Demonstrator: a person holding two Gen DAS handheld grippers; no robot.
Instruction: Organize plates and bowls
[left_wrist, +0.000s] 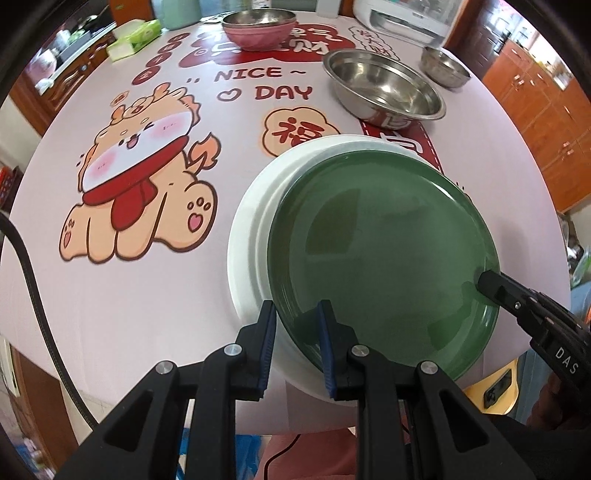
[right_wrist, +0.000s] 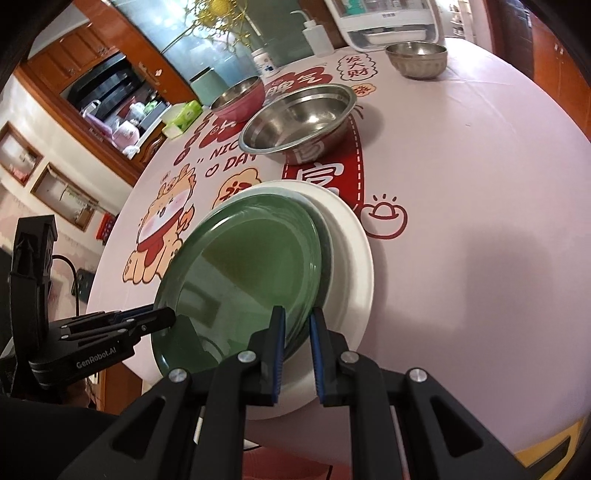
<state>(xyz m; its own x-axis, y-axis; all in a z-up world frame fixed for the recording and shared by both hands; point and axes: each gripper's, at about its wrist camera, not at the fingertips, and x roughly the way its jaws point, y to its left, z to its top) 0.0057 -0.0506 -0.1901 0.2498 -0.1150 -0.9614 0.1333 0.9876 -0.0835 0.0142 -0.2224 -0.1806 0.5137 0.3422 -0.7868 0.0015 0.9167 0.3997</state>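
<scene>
The glossy dark green round plate (left_wrist: 380, 251) hangs tilted just above the white plate (left_wrist: 247, 236) near the front edge of the pink printed surface (left_wrist: 110, 295). The left gripper (left_wrist: 297, 325) and right gripper (right_wrist: 297, 332) each pinch its rim, jaws narrow, on opposite sides. It looks stiff, breakable and slick, probably glazed ceramic, so the thin raised rim is the only real hold; it should go down gently onto the white plate.

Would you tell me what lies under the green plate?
Under the green plate sits a white plate, its rim showing. A paler rim peeks between them; the rest is covered.
</scene>
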